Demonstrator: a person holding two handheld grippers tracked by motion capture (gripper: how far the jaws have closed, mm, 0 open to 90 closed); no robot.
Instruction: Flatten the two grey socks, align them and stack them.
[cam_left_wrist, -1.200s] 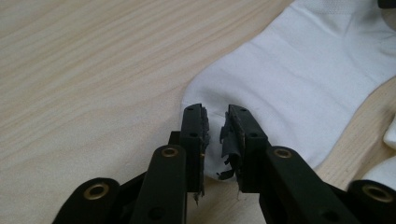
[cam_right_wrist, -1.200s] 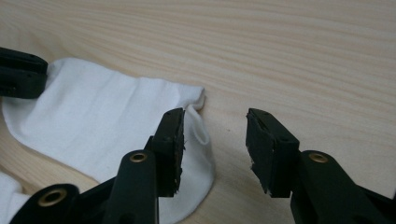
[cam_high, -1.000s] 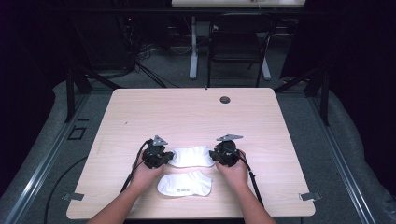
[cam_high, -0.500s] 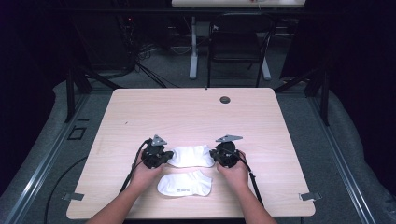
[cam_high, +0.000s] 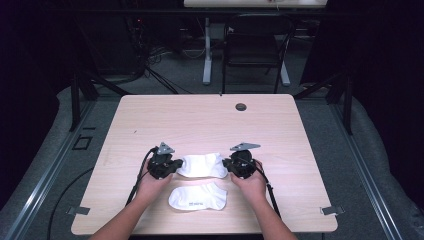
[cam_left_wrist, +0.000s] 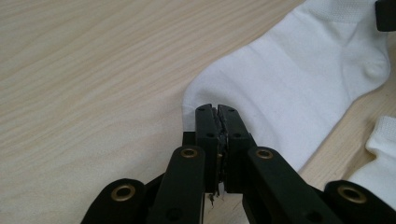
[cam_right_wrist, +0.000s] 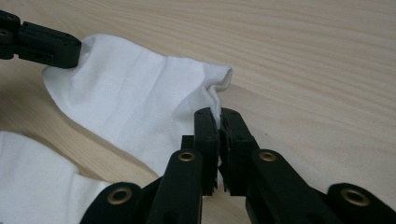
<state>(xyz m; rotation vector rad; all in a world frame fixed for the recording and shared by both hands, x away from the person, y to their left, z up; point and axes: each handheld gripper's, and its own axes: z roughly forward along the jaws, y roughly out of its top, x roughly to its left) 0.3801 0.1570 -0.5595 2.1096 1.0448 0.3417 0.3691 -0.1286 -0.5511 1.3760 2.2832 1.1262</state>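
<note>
A white ankle sock (cam_high: 200, 165) lies flat on the wooden table (cam_high: 200, 120), stretched between my two grippers. My left gripper (cam_high: 175, 166) is shut on its left end; in the left gripper view the jaws (cam_left_wrist: 217, 109) pinch the edge of the sock (cam_left_wrist: 289, 79). My right gripper (cam_high: 227, 165) holds the other end. Its jaws have just been closing, and in the right gripper view they (cam_right_wrist: 218, 114) are shut on the raised cuff of the sock (cam_right_wrist: 135, 98). A second white sock (cam_high: 197, 196) lies just nearer the person, between the two hands.
A dark round grommet (cam_high: 241, 106) sits near the table's far edge. Bare wood stretches beyond the socks and to both sides. A black chair (cam_high: 255, 45) and a desk leg stand on the floor behind the table.
</note>
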